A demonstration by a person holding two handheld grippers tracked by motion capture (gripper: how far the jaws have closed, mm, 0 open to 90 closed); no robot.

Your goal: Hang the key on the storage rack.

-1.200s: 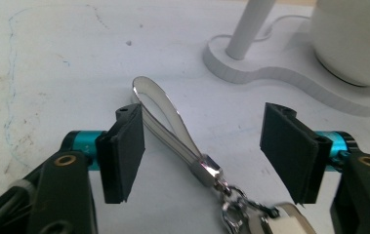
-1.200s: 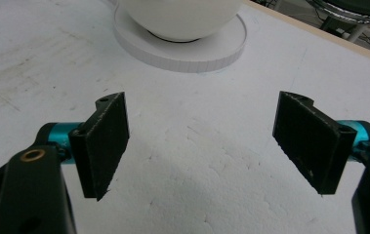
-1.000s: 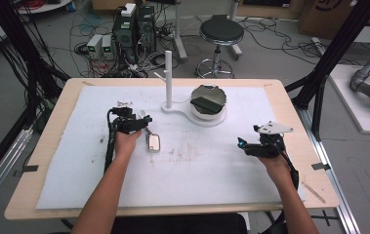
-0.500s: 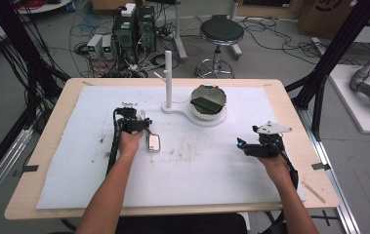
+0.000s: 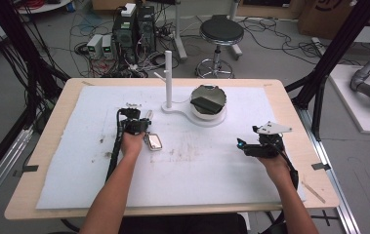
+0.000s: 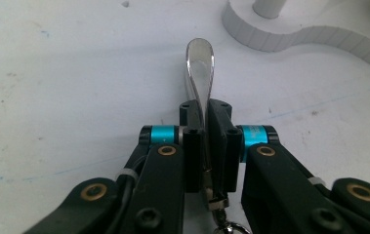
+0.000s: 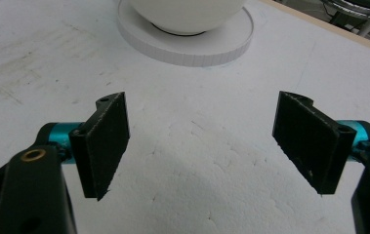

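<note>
The left tool (image 6: pixel 204 146) pinches a shiny metal strip (image 6: pixel 199 78) with a key ring, left of the middle of the table (image 5: pixel 51 141). The right tool (image 7: pixel 199 141) is wide open and holds nothing. A white stand (image 5: pixel 175 106) with a bowl (image 5: pixel 209 100) sits far back.

Ahead of my left gripper (image 6: pixel 204 146), 12 o'clock: the white stand base (image 6: pixel 299 36) curves across, near the clamped metal loop (image 6: pixel 199 73).
Ahead of my right gripper (image 7: pixel 199 141), 12 o'clock: bare mat (image 7: pixel 197 146), then the white bowl (image 7: pixel 187 12) on its round base.
Between both: open mat.
</note>
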